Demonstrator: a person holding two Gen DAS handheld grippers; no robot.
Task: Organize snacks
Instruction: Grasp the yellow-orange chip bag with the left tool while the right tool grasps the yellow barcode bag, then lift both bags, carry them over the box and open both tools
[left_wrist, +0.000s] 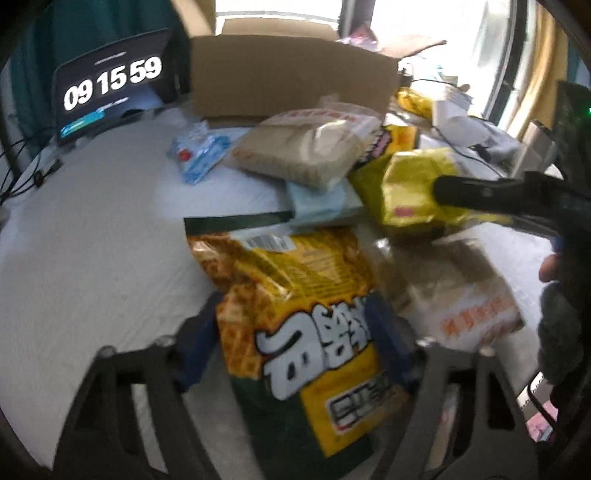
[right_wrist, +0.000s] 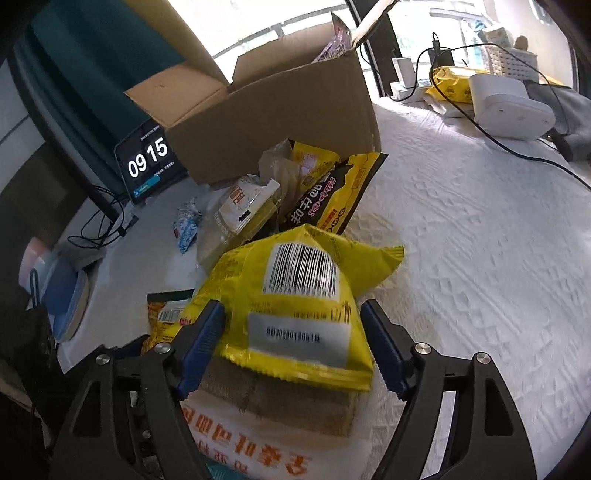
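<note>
Both grippers are down among the snacks spread in front of the open cardboard box (right_wrist: 273, 122), so this looks like the picking-up step, one bag per hand. The left gripper (left_wrist: 295, 343) has its blue pads on either side of a waffle snack bag (left_wrist: 314, 332) lying nearest the person, well short of the box; the pads look to be at the bag's edges, but blur leaves me unsure they press. The right gripper (right_wrist: 291, 347) stands fairly wide around a yellow packet (right_wrist: 299, 302), barcode up; its right pad is clear of the packet, so nothing is gripped. That packet rests on a wrapped brown block (right_wrist: 280, 402).

Next, each needs to close and lift toward the box. A black-and-yellow bag (right_wrist: 332, 192) and a clear-wrapped pack (right_wrist: 243, 210) crowd the box's front.
</note>
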